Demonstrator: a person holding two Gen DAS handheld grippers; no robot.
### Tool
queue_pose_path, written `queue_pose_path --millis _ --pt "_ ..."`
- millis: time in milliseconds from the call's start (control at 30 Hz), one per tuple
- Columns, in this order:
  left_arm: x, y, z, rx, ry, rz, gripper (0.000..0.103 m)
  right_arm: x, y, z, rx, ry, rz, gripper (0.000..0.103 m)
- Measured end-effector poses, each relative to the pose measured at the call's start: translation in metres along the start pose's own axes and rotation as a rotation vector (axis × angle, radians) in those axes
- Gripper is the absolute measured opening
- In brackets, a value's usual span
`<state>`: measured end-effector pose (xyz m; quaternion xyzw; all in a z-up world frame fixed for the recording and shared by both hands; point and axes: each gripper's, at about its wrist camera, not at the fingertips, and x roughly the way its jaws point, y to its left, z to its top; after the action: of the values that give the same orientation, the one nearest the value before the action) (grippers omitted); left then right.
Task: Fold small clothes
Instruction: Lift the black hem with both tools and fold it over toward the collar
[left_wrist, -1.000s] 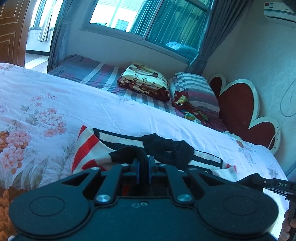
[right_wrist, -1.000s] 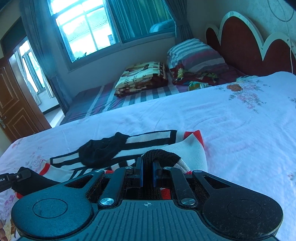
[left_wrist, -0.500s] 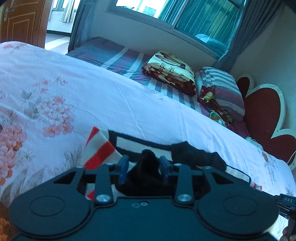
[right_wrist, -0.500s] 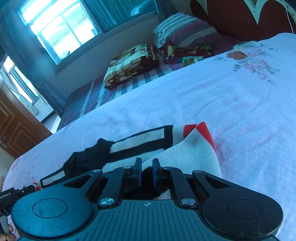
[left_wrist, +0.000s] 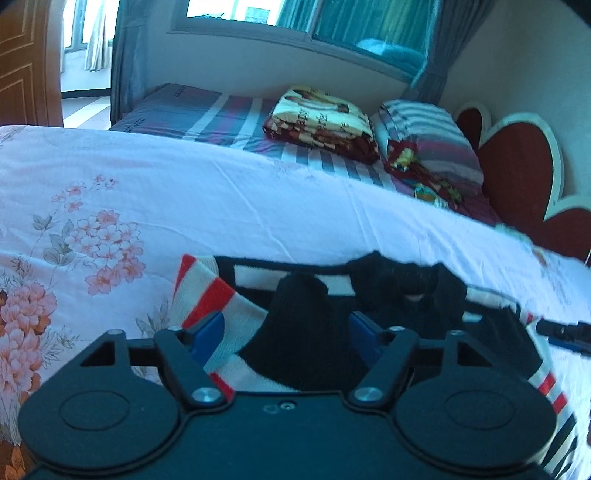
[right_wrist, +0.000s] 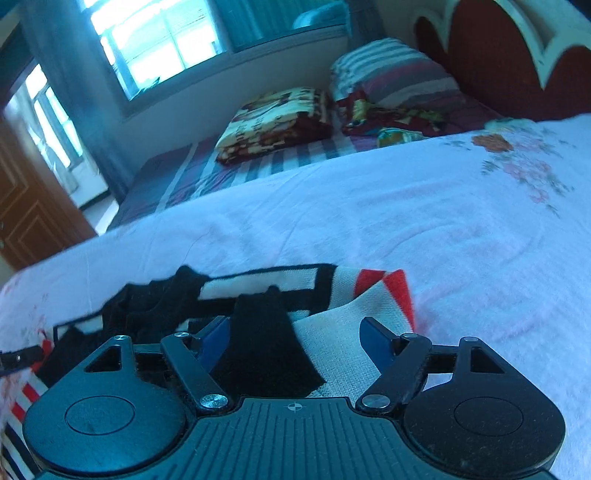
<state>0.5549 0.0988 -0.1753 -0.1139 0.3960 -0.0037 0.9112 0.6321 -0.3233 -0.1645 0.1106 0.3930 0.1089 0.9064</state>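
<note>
A small knitted garment (left_wrist: 236, 306) in white, black and red stripes lies folded over on the floral bedsheet (left_wrist: 221, 206). My left gripper (left_wrist: 286, 325) hovers over its left end. Its jaws are opening, and a black fold of cloth stands loose between the blue pads (left_wrist: 210, 330), which do not press on it. The same garment (right_wrist: 332, 321) shows in the right wrist view, where my right gripper (right_wrist: 293, 332) is over its right end. Those jaws are opening too, with black and white cloth lying free between them.
A second bed with a striped cover (left_wrist: 221, 114) stands beyond, bearing a folded patterned blanket (left_wrist: 321, 118) and a striped pillow (left_wrist: 432, 140). A red heart-shaped headboard (left_wrist: 517, 162) is at the right. A window and curtains line the far wall, with a wooden door (left_wrist: 22, 62) at left.
Both grippers were shut on the garment's black edge and came down toward the bed. Both have let go, their jaws now apart, and the folded edge rests on the garment.
</note>
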Motion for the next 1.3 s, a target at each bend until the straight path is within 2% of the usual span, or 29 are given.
queue_pose_path --millis 33,100,133,267,300,333,433,500,633,800,867,1033,1133,1167,1233,1300 --pt "0.003 0.0 -0.001 -0.001 0.014 -0.003 0.061 0.005 0.003 -0.002 -0.023 0.006 -0.009 0.076" --pt "0.01 0.001 -0.004 -0.001 0.036 -0.004 0.05 0.013 0.007 -0.006 -0.048 0.035 -0.015 0.05" --pt "0.013 0.0 -0.006 0.006 0.038 0.005 0.046 0.016 0.007 -0.009 -0.054 0.049 -0.011 0.047" --pt "0.017 0.002 -0.011 0.009 0.042 0.013 0.03 0.019 0.013 -0.014 -0.104 0.052 -0.002 0.044" --pt "0.017 0.002 -0.011 0.01 0.042 0.008 0.02 0.02 0.015 -0.015 -0.117 0.064 0.009 0.029" --pt "0.017 0.001 -0.012 0.013 0.043 0.009 0.014 0.022 0.018 -0.016 -0.131 0.077 0.01 0.023" --pt "0.014 0.0 -0.014 0.013 0.029 0.013 0.006 0.024 0.019 -0.016 -0.135 0.075 0.01 0.012" --pt "0.012 0.001 -0.014 0.004 0.014 0.013 0.005 0.022 0.016 -0.015 -0.116 0.065 0.016 0.005" --pt "0.002 -0.001 -0.011 0.003 -0.052 0.023 0.005 0.006 0.015 -0.007 -0.103 -0.038 -0.009 0.002" --pt "-0.005 -0.002 -0.001 -0.005 -0.134 0.045 0.004 -0.001 0.015 0.006 -0.11 -0.104 -0.039 0.002" --pt "0.0 -0.002 0.002 -0.012 -0.128 0.053 0.004 0.008 0.014 0.009 -0.097 -0.082 -0.044 0.002" --pt "0.026 0.0 -0.004 -0.012 -0.044 0.095 0.005 0.034 0.003 -0.006 -0.084 -0.005 -0.088 0.003" --pt "0.025 -0.003 -0.005 0.009 -0.045 0.108 0.01 0.031 0.002 -0.005 -0.087 -0.003 -0.095 0.003" --pt "0.023 -0.004 -0.004 0.013 -0.046 0.111 0.014 0.028 0.002 -0.003 -0.083 -0.007 -0.099 0.004" --pt "0.013 -0.003 -0.005 0.0 -0.065 0.122 0.042 0.016 0.002 -0.002 -0.082 -0.036 -0.106 0.005" --pt "0.0 -0.005 -0.008 -0.002 -0.098 0.119 0.06 0.006 0.006 -0.001 -0.083 -0.049 -0.082 0.005"
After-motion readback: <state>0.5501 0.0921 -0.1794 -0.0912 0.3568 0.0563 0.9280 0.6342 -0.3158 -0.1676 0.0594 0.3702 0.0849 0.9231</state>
